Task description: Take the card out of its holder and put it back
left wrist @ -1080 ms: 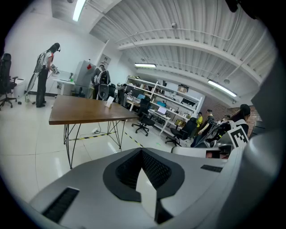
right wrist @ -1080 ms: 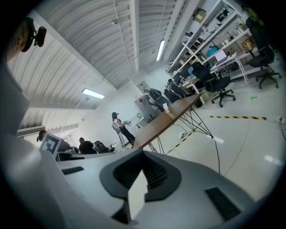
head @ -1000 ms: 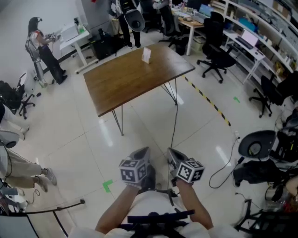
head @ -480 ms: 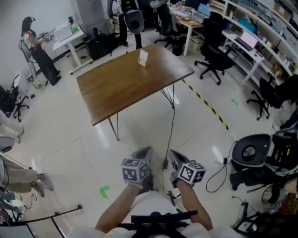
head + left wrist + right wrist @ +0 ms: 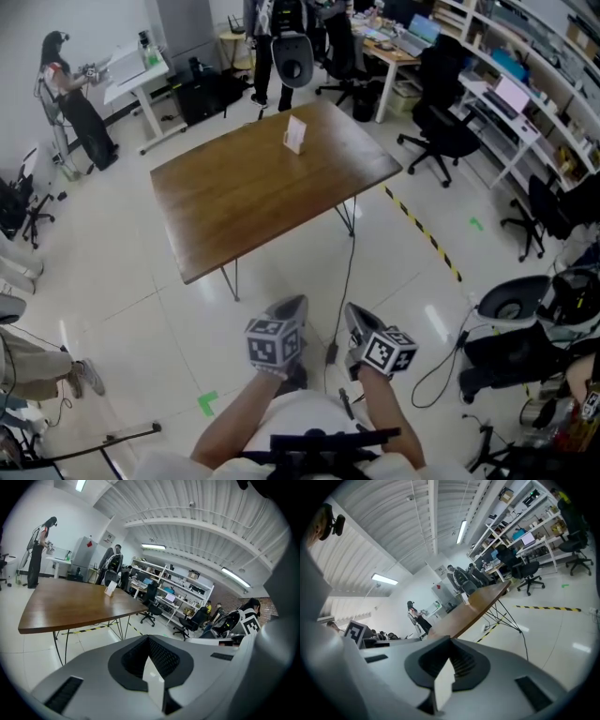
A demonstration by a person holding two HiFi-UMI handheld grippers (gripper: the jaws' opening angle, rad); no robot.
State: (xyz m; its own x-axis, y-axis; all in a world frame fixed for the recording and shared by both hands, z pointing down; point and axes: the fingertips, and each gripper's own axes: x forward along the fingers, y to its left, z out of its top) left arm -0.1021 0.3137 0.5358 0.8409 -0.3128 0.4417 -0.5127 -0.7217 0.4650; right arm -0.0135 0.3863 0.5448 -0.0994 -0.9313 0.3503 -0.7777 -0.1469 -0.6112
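Firstly, card holder [image 5: 294,134]: a small white upright piece, seen in the upper middle of the head view, standing on the far part of the table [image 5: 244,202]; card and holder cannot be told apart at this size. In the left gripper view it is shown as a pale tab at the middle left, on the tabletop's far side.

Table: brown wood-grain top, rectangular, on thin dark metal legs; set on a glossy pale tiled floor.

Left gripper [image 5: 289,306]: grey moulded body with a black-and-white marker cube, held at the lower middle of the head view, well apart from the table. Its jaws are shown closed together in its own view, ribbed black pads inside, nothing held.

Right gripper [image 5: 353,315]: same build, just beside the left; jaws likewise drawn together on nothing.

Surroundings, head view only: yellow-and-black floor tape [image 5: 422,220] right of the table, black office chairs [image 5: 441,131] at the upper right, a person [image 5: 70,98] standing at the upper left. Ribbed ceiling and strip lights are shown in the gripper views alone.
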